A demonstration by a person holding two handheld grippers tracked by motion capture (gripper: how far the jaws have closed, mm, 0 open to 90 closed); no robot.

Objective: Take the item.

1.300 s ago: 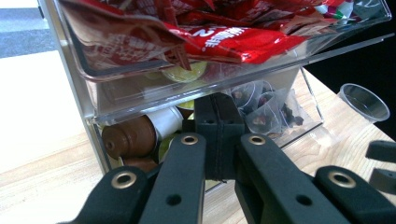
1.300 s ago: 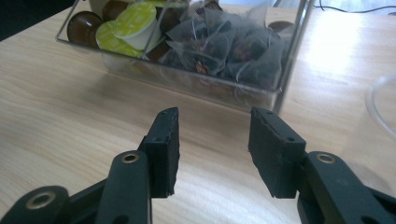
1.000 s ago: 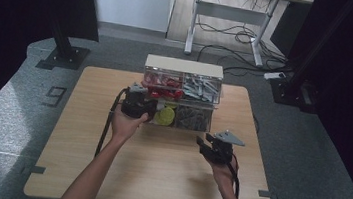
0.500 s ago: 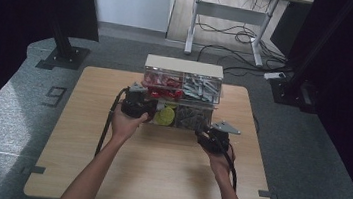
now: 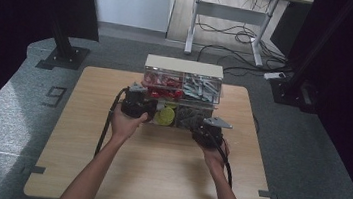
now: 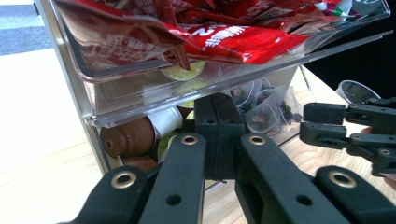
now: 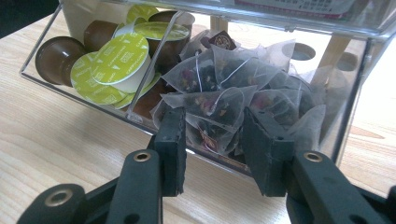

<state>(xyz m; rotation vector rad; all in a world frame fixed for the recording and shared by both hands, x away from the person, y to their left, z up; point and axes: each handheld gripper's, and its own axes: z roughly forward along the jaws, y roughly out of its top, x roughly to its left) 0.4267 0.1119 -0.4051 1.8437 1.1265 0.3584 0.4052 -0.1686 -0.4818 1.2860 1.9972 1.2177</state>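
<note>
Clear acrylic forms the two-tier organiser (image 5: pixel 182 87) at the twelve o'clock side of the wooden table (image 5: pixel 156 167), and we see both grippers working at its lower tier. Our left gripper (image 5: pixel 149 112) sits at the lower tier's nine o'clock end; in the left gripper view its jaws are pressed fully together right at the clear front edge of the lower drawer (image 6: pixel 140 109), with nothing visibly between them. Behind that edge lie brown coffee capsules (image 6: pixel 127 136), and red sachets (image 6: pixel 224 35) fill the tray above. Our right gripper (image 7: pixel 212 149) is at the three o'clock half of the lower tier, jaws partly apart and having just narrowed a little, their tips at the drawer's clear front wall. Beyond that wall sit pyramid tea bags (image 7: pixel 219 100), with lime-lidded capsules (image 7: pixel 119 60) at ten o'clock of them.
</note>
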